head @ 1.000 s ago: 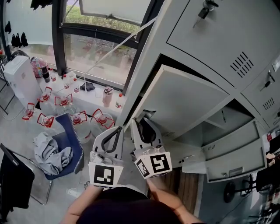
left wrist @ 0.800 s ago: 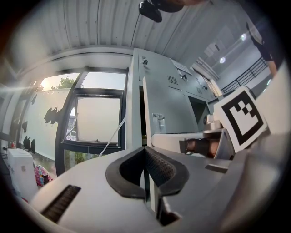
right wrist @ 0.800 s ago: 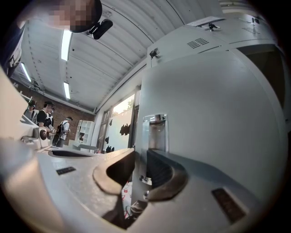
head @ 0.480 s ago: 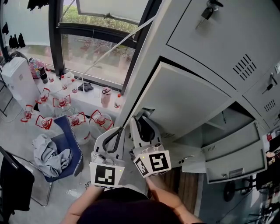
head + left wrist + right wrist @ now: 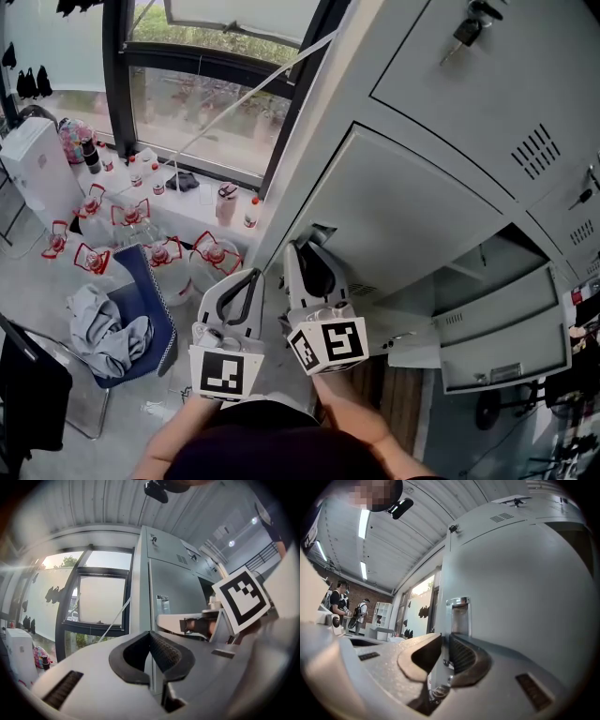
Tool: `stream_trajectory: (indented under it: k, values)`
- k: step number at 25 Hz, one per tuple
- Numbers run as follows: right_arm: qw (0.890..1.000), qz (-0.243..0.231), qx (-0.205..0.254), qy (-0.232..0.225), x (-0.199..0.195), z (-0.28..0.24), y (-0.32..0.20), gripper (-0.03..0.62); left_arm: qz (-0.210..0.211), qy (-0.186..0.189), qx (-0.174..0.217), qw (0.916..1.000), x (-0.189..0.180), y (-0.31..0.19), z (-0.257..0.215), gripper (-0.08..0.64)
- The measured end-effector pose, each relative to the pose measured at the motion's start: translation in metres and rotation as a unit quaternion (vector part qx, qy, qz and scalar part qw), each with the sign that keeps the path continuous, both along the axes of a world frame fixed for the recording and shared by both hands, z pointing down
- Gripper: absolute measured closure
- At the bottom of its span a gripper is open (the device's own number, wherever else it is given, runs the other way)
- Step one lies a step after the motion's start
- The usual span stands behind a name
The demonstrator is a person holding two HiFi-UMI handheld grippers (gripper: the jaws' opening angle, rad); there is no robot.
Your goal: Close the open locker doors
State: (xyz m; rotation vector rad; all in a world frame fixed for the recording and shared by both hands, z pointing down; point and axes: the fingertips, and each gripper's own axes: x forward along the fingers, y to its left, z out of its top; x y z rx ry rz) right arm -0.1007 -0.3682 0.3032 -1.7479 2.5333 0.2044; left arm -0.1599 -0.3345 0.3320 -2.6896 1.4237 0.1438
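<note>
The grey locker door (image 5: pixel 412 216) stands almost flush with the cabinet, with only a thin dark gap along its top. My right gripper (image 5: pixel 302 247) is at the door's free edge, beside the recessed handle (image 5: pixel 319 232). In the right gripper view the door's edge (image 5: pixel 440 634) runs between the pads, below the metal handle (image 5: pixel 458 616). The jaws have just been closing and now press on that edge. My left gripper (image 5: pixel 252 277) hangs to the left of the cabinet, shut with nothing between its jaws (image 5: pixel 150 633). From there the door (image 5: pixel 176 590) shows edge-on.
Another locker door (image 5: pixel 506 337) hangs open at the lower right, below an open compartment (image 5: pixel 487 253). On the floor to the left stand several water jugs (image 5: pixel 150 248) and a blue chair (image 5: pixel 150 300) with grey clothes. A window (image 5: pixel 206 94) lies behind them.
The locker door has swung toward the cabinet and the dark gap above it has narrowed. My right gripper has followed the door's edge. The left gripper has stayed put.
</note>
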Motion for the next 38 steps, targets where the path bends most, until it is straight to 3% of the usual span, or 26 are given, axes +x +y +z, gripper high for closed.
stream_trajectory:
  k: [27,38]
  values:
    - [0.997,0.065,-0.035,-0.01,0.007,0.003,-0.017,0.535,-0.015,0.001,-0.009,0.9998,-0.007,-0.005,0.001,0.558]
    - [0.996,0.067,-0.046,-0.028,0.024,0.008,0.008,0.528,-0.012,-0.002,0.0,0.9999,-0.004,0.016,-0.005,0.558]
